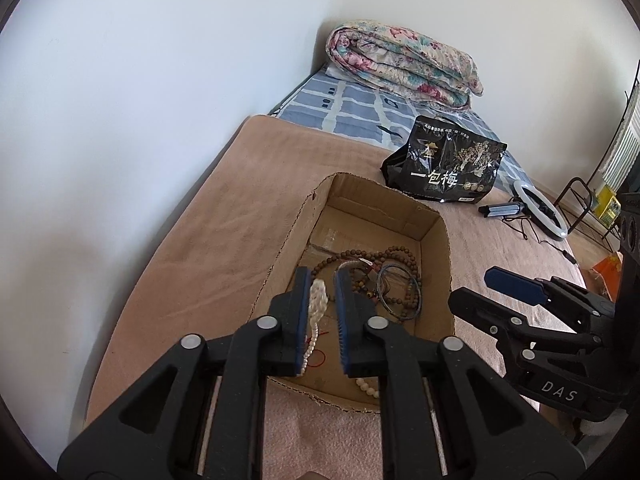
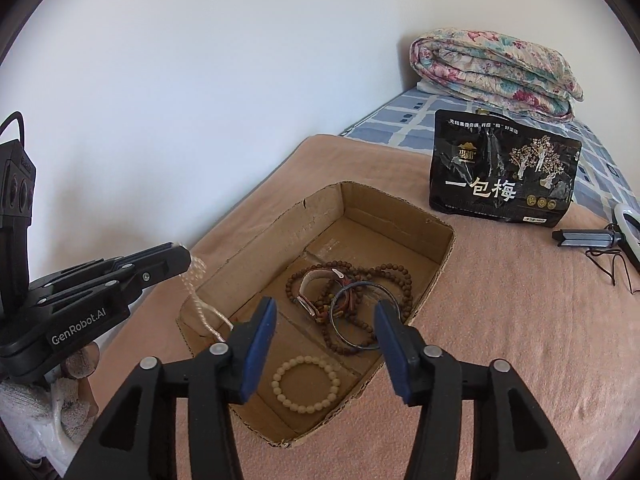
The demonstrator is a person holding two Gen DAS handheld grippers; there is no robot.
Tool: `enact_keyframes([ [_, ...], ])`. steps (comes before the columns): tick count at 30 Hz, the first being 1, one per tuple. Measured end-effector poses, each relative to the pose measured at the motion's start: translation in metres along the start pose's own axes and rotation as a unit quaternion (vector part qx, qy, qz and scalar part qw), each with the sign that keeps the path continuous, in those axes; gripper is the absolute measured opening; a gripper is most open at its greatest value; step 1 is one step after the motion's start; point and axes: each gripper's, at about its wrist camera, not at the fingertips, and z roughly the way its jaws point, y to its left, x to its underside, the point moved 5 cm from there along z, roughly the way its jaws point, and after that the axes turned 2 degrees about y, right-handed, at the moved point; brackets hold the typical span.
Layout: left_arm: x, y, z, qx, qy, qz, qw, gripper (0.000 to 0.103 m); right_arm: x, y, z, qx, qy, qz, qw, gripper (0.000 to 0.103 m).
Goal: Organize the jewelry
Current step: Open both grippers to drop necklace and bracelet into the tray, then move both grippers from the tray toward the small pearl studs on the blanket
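Your left tool (image 1: 323,286) stood partly open over the near-left end of the cardboard box (image 2: 256,236), and the white pearl strand (image 1: 316,300) hung between its pads, against the left one, its long axis running straight down into the box. Whether the pads pressed it, I couldn't tell. Your right tool (image 2: 326,324), jaws wide and empty, stood over the box's near wall. The cream bead bracelet (image 2: 306,383) lay just below it, nearer than the brown beads (image 2: 360,300) farther in.
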Motion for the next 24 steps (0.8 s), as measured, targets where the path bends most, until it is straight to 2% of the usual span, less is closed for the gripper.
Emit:
enact_keyframes([
  [1,0.0,0.0,-0.001,-0.004,-0.003,0.002,1.0,0.051,0.0,-0.002,-0.002,0.002,-0.002,0.003,1.0,0.07],
  [3,0.001,-0.001,-0.002,-0.009,-0.009,0.003,0.9999,0.058,0.001,-0.005,-0.004,0.006,-0.003,0.007,1.0,0.075],
  [7,0.001,-0.002,-0.003,-0.012,-0.009,0.002,0.9999,0.058,0.003,-0.011,-0.009,0.022,-0.008,0.007,1.0,0.086],
  [17,0.002,-0.014,-0.01,-0.012,-0.015,0.014,0.9997,0.058,0.009,-0.032,-0.038,0.057,-0.03,0.017,0.998,0.098],
  [24,0.011,-0.039,-0.02,-0.003,-0.022,0.034,0.9992,0.058,0.024,-0.048,-0.075,0.068,-0.046,0.027,0.996,0.099],
])
